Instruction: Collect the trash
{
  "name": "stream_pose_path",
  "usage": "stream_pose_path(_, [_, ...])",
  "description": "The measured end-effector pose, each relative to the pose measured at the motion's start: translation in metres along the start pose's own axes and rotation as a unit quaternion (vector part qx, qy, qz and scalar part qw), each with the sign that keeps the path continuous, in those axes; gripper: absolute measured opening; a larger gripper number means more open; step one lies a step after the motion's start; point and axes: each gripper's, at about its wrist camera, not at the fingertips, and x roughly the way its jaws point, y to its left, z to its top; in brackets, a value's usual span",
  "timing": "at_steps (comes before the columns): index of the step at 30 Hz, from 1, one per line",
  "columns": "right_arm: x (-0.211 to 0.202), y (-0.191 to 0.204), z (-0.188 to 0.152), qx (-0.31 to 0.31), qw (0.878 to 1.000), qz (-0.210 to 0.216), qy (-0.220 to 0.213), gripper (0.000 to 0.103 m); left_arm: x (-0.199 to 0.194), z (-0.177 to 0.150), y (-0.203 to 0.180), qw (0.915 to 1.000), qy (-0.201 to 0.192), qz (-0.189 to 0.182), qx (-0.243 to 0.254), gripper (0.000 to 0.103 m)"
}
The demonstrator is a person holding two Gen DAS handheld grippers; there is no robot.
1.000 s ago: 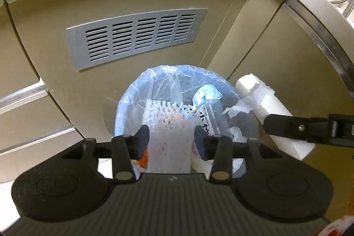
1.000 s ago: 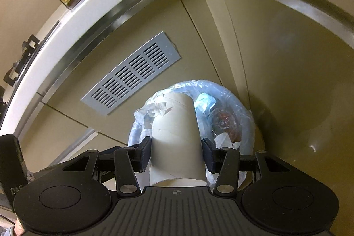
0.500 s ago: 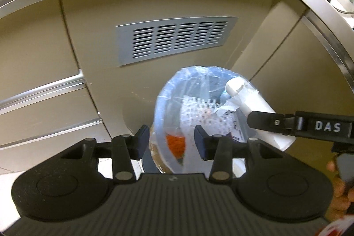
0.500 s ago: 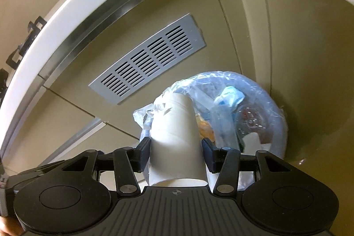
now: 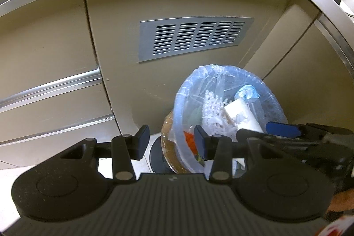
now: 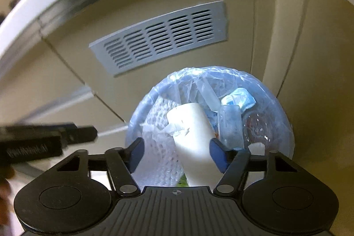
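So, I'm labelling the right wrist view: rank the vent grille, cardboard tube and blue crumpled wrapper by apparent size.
1. vent grille
2. cardboard tube, though it is nearest the camera
3. blue crumpled wrapper

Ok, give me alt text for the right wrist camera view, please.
The right gripper, jaws just opening, lets go of a white paper roll over a bin lined with a clear plastic bag and full of trash. Behind it is a beige cabinet with a grey vent grille.
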Motion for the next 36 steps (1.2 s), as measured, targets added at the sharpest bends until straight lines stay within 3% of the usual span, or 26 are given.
stream_pose_path(6, [0.026,0.021,-0.011,-0.092,0.995,-0.045,-0.009,0.06,-0.002,-0.003,0.009,0.9998,0.004,0.016,-0.015,0.04])
stream_pose_path(15, [0.058,0.016,-0.017,-0.147,0.983,-0.107,0.004,0.054,0.0,-0.012,0.024,0.9988,0.017,0.033,-0.033,0.039])
stream_pose_path(18, [0.046,0.011,-0.009,-0.124,0.988,-0.096,-0.003,0.054,-0.004,-0.013,0.027,0.9986,0.015,0.035,-0.037,0.039])
stream_pose_path(23, [0.008,0.015,-0.003,-0.113,0.99,-0.053,-0.061,0.052,-0.007,-0.011,0.034,0.9983,0.011,0.038,-0.043,0.039])
stream_pose_path(25, [0.002,0.019,-0.003,-0.123,0.99,-0.013,-0.067,0.032,-0.008,-0.009,0.034,0.9982,0.009,0.039,-0.045,0.04])
stream_pose_path(27, [0.01,0.025,-0.004,-0.136,0.99,0.019,-0.043,0.007,-0.009,-0.008,0.034,0.9981,0.007,0.04,-0.045,0.04])
stream_pose_path(30, [0.031,0.028,-0.006,-0.135,0.99,0.044,-0.005,0.005,-0.011,-0.008,0.033,0.9981,0.004,0.043,-0.045,0.039])
stream_pose_path(36, [0.067,0.025,-0.011,-0.125,0.991,0.015,0.045,0.005,-0.014,-0.011,0.034,0.9976,0.006,0.05,-0.049,0.039])
